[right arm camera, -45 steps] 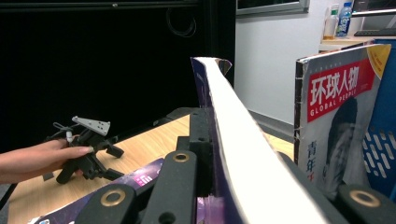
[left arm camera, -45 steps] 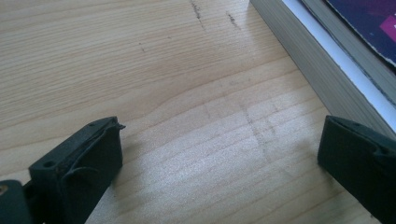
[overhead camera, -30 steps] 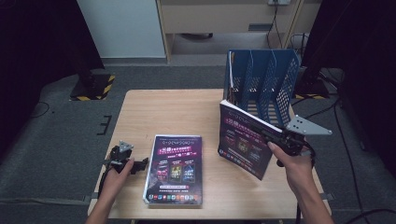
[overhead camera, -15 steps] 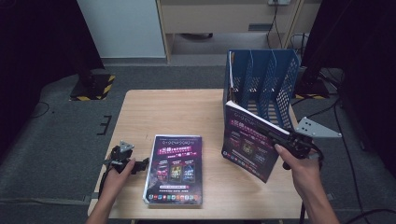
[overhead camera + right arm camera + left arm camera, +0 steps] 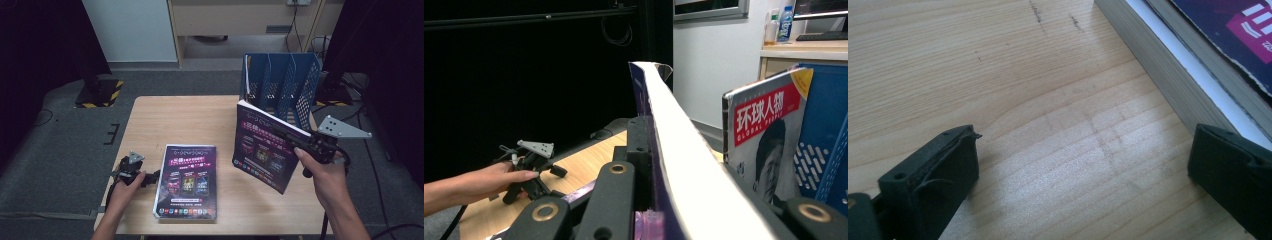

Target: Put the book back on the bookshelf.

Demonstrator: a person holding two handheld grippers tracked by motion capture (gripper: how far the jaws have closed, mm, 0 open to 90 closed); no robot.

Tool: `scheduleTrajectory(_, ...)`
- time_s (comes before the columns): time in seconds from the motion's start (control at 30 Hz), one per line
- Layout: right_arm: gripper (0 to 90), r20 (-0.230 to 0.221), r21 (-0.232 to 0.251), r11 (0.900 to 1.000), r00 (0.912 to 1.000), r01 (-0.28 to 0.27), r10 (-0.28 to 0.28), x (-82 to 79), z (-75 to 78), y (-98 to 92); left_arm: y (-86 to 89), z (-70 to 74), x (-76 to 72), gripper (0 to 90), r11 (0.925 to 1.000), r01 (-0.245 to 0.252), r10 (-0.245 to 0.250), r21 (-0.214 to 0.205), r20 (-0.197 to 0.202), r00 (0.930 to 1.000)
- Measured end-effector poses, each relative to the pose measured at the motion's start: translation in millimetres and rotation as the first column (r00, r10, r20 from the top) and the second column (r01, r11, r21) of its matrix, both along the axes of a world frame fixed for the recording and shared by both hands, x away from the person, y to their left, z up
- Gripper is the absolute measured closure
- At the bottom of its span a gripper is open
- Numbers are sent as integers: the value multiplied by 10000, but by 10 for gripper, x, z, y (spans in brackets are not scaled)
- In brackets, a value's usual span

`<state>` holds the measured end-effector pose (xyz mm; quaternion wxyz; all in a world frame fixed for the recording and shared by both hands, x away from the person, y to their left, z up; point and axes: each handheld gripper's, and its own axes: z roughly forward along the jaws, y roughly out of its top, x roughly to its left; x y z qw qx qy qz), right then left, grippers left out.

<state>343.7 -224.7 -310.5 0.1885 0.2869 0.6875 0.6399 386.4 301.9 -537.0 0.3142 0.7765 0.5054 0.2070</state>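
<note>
The right gripper (image 5: 307,142) has its black fingers (image 5: 616,197) clamped on the edge of a thick purple-covered paperback book (image 5: 262,147), which stands nearly upright above the right part of the light wooden bench (image 5: 165,117), its cover toward the person, clear of the surface. Just behind it stands a blue perforated plastic file rack (image 5: 287,85) at the far right corner of the bench, a red-titled magazine (image 5: 769,135) leaning in one slot. The left gripper (image 5: 142,176) rests low on the bench near the front left edge, its fingers (image 5: 933,175) spread apart over bare wood, beside a second purple-covered book (image 5: 187,181) lying flat.
</note>
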Motion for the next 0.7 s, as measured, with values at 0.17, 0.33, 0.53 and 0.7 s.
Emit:
scheduleTrajectory(0.17,826,-46,19,9999,9999,144,-144,21,149,-6,-2,0,-3,0,10000,-6,6,-4,-1,10000)
scheduleTrajectory(0.33,826,-45,253,9988,9991,417,-416,73,275,-66,-2,0,-3,0,10000,-5,5,-3,0,10000)
scheduleTrajectory(0.53,826,-15,318,9966,9971,756,-756,154,419,-120,-4,0,-5,0,10000,-9,9,-6,-2,10000)
scheduleTrajectory(0.7,826,39,266,9930,9933,1155,-1156,228,516,-161,-4,0,-5,0,10000,-12,12,-8,0,10000)
